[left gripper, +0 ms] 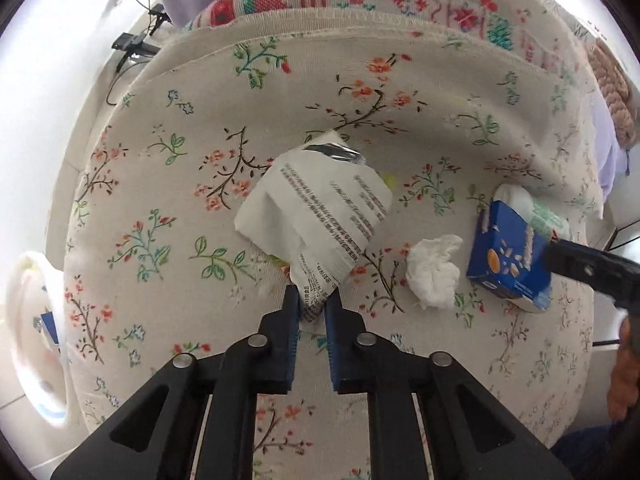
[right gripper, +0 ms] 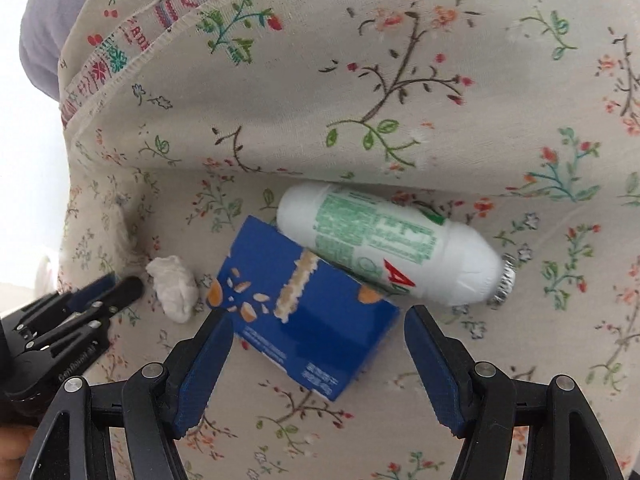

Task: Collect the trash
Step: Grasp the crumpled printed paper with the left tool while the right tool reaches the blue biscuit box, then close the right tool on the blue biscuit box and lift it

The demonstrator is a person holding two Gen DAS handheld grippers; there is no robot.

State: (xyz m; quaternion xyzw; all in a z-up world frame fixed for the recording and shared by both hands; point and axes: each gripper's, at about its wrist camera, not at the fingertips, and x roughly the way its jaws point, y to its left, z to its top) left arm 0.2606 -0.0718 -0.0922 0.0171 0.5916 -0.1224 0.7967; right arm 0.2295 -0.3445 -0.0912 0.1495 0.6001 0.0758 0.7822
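Observation:
A crumpled white wrapper with black print lies on the floral cloth, and my left gripper is shut on its near corner. To its right sit a crumpled tissue and a blue box, with a white bottle behind the box. In the right wrist view my right gripper stands open, one finger on either side of the blue box. The white bottle with green print and a foil cap leans against the box's far side. The tissue lies between the box and my left gripper.
The cloth covers a round padded surface with an embroidered band at the back. A white bag hangs off the left edge. Cables and a clip lie beyond the far left. A pink knitted item sits far right.

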